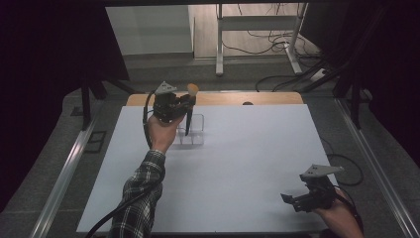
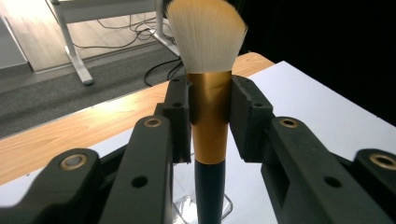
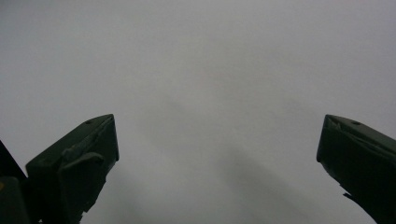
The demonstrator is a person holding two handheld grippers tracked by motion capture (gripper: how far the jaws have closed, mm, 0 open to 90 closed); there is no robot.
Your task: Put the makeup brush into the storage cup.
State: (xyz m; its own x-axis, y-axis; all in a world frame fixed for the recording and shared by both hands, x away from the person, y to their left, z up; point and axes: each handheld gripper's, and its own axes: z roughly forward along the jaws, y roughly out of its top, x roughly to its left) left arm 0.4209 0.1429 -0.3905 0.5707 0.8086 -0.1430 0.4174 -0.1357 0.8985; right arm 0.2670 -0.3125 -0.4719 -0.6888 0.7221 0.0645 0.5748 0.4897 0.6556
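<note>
Far-left table zone: left gripper clamps the makeup brush by its gold ferrule.
Brush axis: upright, bristles up, dark handle reaching down into the clear organizer.
Middle: bare white table, wide room.
Near-right edge: right gripper, jaws spread wide, holding nothing.

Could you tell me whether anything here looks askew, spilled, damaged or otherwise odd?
Nothing stands out. The left gripper holds the makeup brush upright by its gold ferrule, bristles up and tidy, above the clear holder, which stands upright on the white table. The right gripper rests open near the table's front edge.
</note>
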